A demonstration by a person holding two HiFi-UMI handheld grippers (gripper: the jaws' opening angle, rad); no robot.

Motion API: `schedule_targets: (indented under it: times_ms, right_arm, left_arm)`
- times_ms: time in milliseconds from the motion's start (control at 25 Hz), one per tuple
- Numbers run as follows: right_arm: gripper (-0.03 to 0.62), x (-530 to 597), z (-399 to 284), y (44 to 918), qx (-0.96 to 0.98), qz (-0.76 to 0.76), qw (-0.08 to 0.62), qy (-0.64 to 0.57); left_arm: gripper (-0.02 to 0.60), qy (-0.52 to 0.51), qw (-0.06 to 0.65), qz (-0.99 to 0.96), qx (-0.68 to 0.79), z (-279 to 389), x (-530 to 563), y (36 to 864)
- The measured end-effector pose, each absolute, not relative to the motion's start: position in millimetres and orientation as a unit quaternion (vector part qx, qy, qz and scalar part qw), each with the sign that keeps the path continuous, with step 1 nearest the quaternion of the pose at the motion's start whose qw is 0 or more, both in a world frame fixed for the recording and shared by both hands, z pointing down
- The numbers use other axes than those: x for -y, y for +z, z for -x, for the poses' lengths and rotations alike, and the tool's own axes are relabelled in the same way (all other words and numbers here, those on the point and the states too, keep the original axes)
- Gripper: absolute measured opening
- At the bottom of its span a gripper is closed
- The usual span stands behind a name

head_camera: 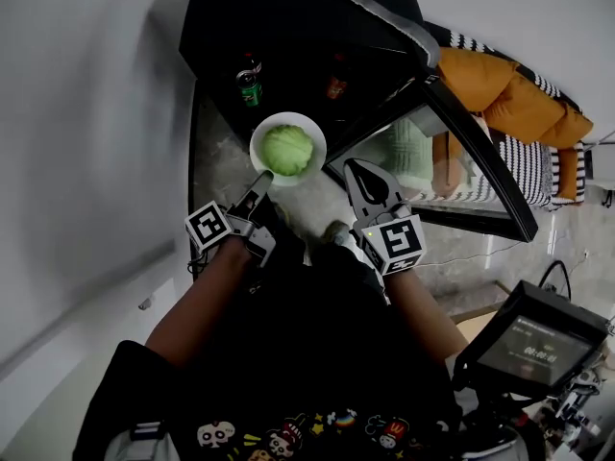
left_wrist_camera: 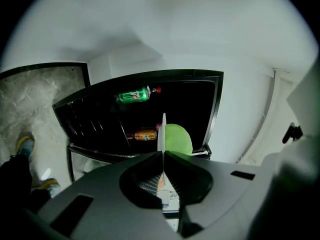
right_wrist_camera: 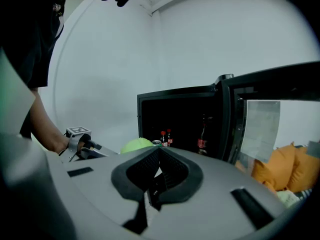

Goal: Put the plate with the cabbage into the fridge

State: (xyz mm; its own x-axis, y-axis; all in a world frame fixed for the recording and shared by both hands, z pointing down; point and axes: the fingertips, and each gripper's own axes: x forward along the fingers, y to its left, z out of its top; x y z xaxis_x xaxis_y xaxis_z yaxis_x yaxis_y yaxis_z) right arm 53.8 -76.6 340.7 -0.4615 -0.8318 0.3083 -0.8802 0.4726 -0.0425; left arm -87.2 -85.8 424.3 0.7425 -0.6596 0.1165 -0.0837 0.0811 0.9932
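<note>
Gripped the white plate (head_camera: 318, 131) by its near rim with the left gripper (head_camera: 259, 178), clamped tight on the edge, and held it level in the air with the cabbage (head_camera: 287, 150) resting on top, just in front of the open fridge (head_camera: 288, 27). Hung the right gripper (head_camera: 352, 166) just beside the plate, closed on nothing, near the swung-out glass door (head_camera: 480, 161). Showed a green can (head_camera: 250, 89) and a dark bottle (head_camera: 335, 84) inside the unlit fridge beyond the plate.
</note>
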Motion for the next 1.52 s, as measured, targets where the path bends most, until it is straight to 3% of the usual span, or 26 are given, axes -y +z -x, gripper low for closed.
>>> schedule_targets:
  times_ms: [1520]
  right_arm:
    - [0.006,178,-36,457,0.868,-0.459,0.111,0.152]
  left_arm:
    - [0.011,-0.225,0.666,-0.604,0.375,80,187,551]
